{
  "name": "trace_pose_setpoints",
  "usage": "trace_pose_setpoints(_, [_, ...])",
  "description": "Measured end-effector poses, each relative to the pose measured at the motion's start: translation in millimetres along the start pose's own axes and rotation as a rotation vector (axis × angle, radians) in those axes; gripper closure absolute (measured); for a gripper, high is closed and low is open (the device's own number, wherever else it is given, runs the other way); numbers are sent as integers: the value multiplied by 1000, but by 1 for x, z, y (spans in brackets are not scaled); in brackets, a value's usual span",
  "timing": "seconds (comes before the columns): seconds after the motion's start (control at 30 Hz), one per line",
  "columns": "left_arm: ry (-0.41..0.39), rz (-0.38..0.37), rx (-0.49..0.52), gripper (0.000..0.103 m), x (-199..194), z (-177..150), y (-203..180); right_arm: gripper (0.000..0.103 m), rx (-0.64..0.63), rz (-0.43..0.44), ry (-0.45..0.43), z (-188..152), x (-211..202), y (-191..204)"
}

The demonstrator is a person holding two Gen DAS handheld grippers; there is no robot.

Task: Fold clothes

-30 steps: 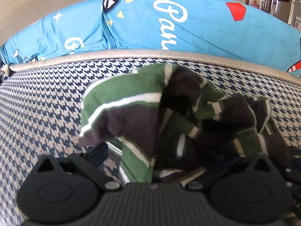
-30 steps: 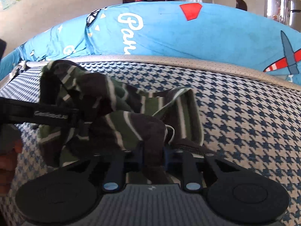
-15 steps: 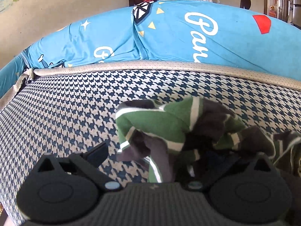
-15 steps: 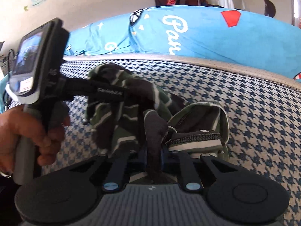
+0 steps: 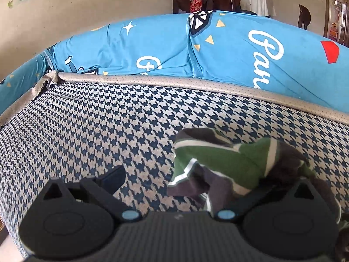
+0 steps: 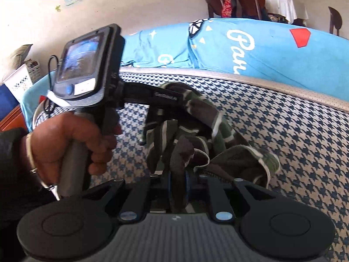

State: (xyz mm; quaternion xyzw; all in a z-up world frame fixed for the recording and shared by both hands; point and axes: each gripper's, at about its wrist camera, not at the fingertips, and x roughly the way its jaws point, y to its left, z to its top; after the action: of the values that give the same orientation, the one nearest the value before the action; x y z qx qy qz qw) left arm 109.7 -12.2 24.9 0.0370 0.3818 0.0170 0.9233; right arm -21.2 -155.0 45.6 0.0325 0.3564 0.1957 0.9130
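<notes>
Fabric of the green-and-brown striped garment [image 6: 189,135] sat pinched between the closed blue-padded fingers of the right gripper [image 6: 177,181], a dark fold rising straight up from them. The left gripper [image 5: 183,187] stood wide open: its left finger [image 5: 113,176] was bare over the houndstooth cushion [image 5: 98,126], while the garment [image 5: 229,166] draped over its right side, and whether that finger caught any cloth could not be told. Compared with a second earlier, the bundle had slid from ahead of the left tool to its right, baring more cushion. In the right view, the hand [image 6: 65,139] gripping the left tool's handle had come fully into sight. Beyond lay blue printed pillows [image 5: 240,50].
</notes>
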Motion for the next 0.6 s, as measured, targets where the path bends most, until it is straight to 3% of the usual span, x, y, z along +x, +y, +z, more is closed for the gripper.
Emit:
trace_pose_setpoints(0.07, [6, -25, -8, 0, -2, 0, 1, 88, -16, 5, 11, -1, -1, 4])
trace_pose_setpoints(0.17, [10, -54, -10, 0, -3, 0, 0, 85, -77, -67, 12, -3, 0, 9])
trace_pose_setpoints(0.23, [11, -59, -3, 0, -4, 1, -2, 74, -99, -92, -1, -1, -3, 8])
trace_pose_setpoints(0.43, [18, -68, -17, 0, -4, 2, -1, 56, -61, -108, -114, 11, -33, -10])
trace_pose_setpoints(0.6, [36, -78, -46, 0, -1, 2, 4, 55, -12, -145, -167, 21, -31, -28])
